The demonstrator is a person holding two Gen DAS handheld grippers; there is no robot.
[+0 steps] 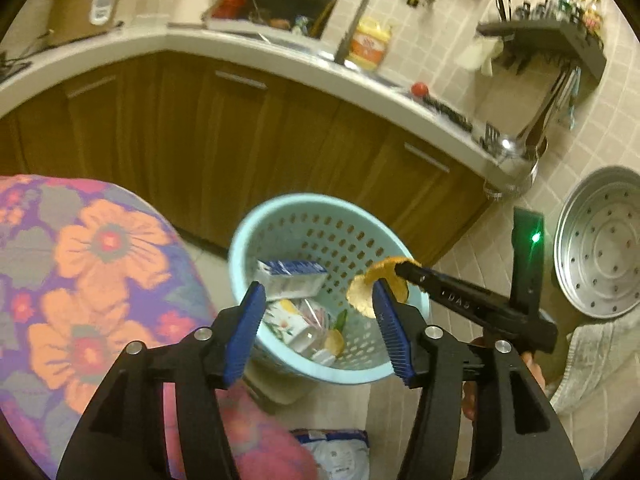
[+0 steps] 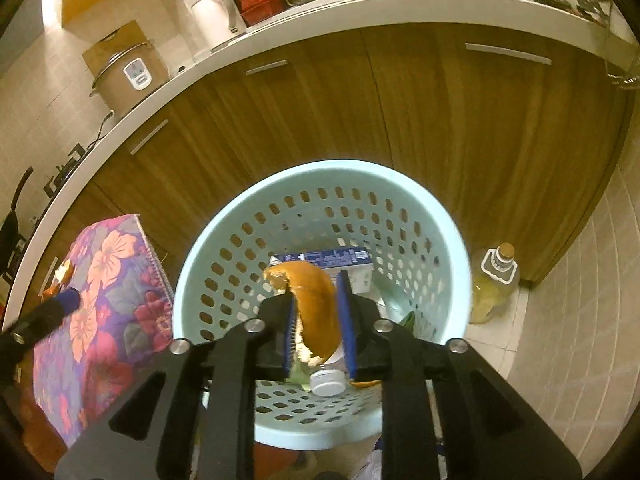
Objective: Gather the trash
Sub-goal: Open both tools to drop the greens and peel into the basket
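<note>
A: Materials noted. The basket [image 2: 320, 432] is pale blue plastic, round, its wall pierced with rows of oval holes. An orange peel [image 2: 316, 312], curved, orange-skinned with a ragged white pith edge, is clamped between the ribbed blue pads [image 2: 344, 320] of the right tool [image 2: 318, 322].

B: Position relative to the basket?

A: The peel is held over the basket mouth, inside the line of the rim; the jaws are drawn close, with only the peel's thickness between them. In the left wrist view the same peel [image 1: 378, 286] is seen at the tip of the right tool [image 1: 404, 270], above the basket's right rim [image 1: 420, 300].

B: Left tool?

A: The left tool [image 1: 318, 330] is spread wide, nothing between its blue pads [image 1: 246, 332]; it is pointed at the basket from the near side.

B: Contents recorded?

A: A blue-and-white carton [image 2: 344, 264] is lying against the far wall, a clear bottle with a white cap [image 2: 328, 382] is at the bottom, and printed wrappers [image 1: 296, 320] are beside it.

B: Surroundings?

A: A floral cloth [image 1: 80, 280], purple with orange flowers, is draped over something just left of the basket. Wood-grain cabinet doors [image 2: 440, 120] stand behind, beneath a white counter [image 2: 360, 4]. A corked bottle of yellow liquid [image 2: 494, 288] is standing on the tiled floor to the right. A perforated metal steamer tray [image 1: 604, 244] is seen at the right edge. Nothing is lying between peel and basket opening.
</note>
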